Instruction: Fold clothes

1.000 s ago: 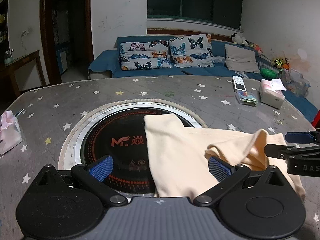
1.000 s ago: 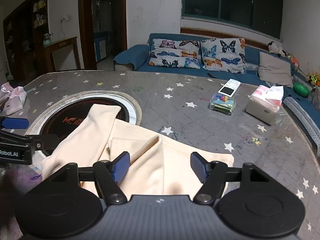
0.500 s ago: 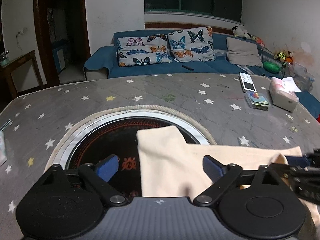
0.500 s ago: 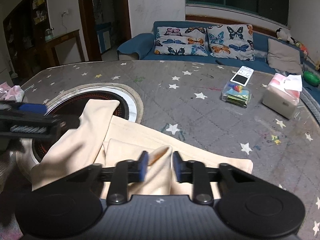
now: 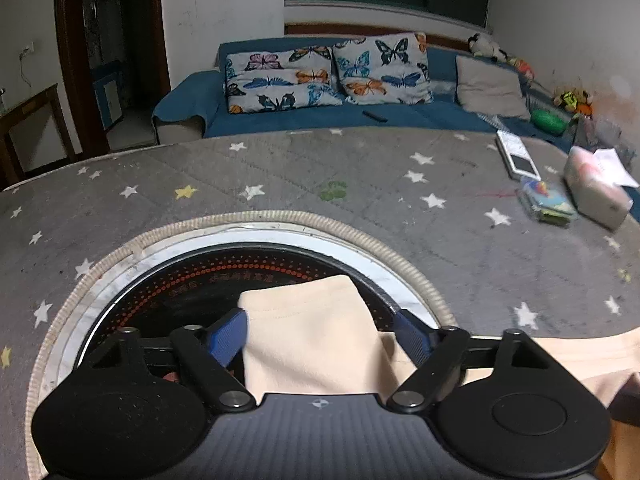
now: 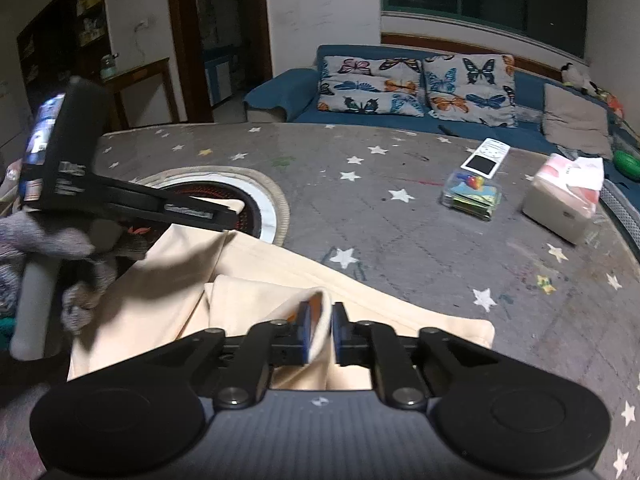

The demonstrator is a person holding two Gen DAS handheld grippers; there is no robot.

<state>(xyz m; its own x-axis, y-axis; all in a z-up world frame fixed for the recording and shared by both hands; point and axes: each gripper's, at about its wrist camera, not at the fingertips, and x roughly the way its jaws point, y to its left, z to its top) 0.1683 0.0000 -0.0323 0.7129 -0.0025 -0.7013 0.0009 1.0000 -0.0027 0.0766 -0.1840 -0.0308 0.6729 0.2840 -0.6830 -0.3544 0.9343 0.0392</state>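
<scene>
A cream garment (image 6: 256, 280) lies partly folded on the grey star-print table cover, one end reaching over the round black cooktop (image 5: 192, 284). In the left wrist view its sleeve end (image 5: 312, 336) lies between the open blue pads of my left gripper (image 5: 322, 334), jaws wide on either side of the cloth. My right gripper (image 6: 320, 330) is shut on a raised fold of the garment near its front edge. The left gripper's body (image 6: 120, 200) shows at the left of the right wrist view, held by a gloved hand.
A clear box of coloured items (image 6: 472, 196), a white remote (image 6: 486, 158) and a tissue box (image 6: 564, 196) sit at the table's far right. A blue sofa with butterfly cushions (image 5: 328, 76) stands beyond the table. A doorway and side table are at the back left.
My right gripper closed from wide open onto a fold of the garment. My left gripper moved forward and down so the sleeve end now lies between its open fingers.
</scene>
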